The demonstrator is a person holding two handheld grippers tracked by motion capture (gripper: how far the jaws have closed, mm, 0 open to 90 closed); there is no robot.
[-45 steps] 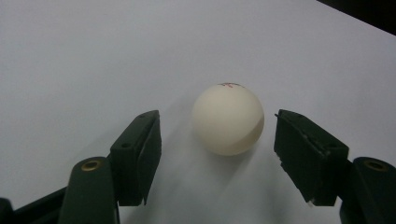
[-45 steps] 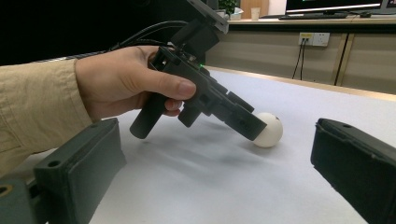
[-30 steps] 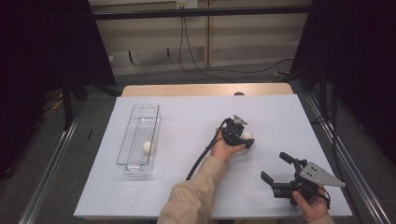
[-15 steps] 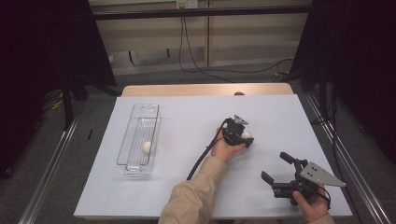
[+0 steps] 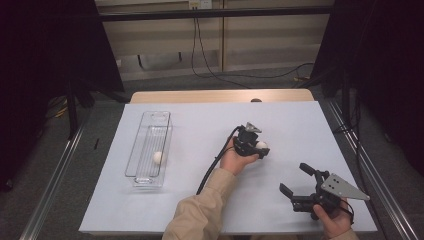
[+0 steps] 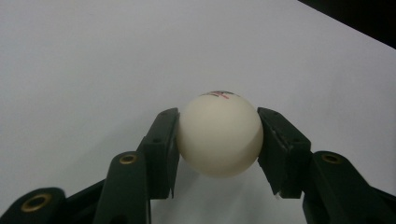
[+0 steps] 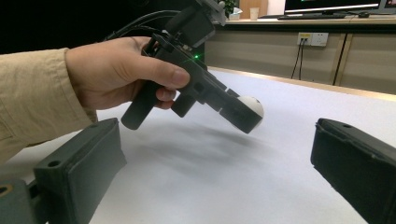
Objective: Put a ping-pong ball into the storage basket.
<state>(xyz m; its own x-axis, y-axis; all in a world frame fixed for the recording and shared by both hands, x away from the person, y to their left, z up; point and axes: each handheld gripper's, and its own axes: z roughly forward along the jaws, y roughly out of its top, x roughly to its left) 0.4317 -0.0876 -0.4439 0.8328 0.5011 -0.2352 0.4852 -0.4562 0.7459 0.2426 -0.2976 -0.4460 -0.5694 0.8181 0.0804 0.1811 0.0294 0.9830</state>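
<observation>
- The left gripper [image 5: 260, 146] has a white ball [image 6: 219, 133] pinched between its two black fingers [image 6: 161, 151], which have just been closing on it; a small red-and-dark mark shows on the ball's top.
- In the right gripper view the ball [image 7: 250, 112] hangs clear of the white bench [image 5: 300, 130], its shadow below.
- The right gripper [image 5: 296, 183] rests near the bench's front right corner, well apart from the left, fingers spread wide with nothing between them.
- A second white ball [image 5: 158, 157] lies inside a long clear tray [image 5: 136, 150] on the bench's left side.
- A tan sleeve [image 5: 200, 212] covers the left forearm.
</observation>
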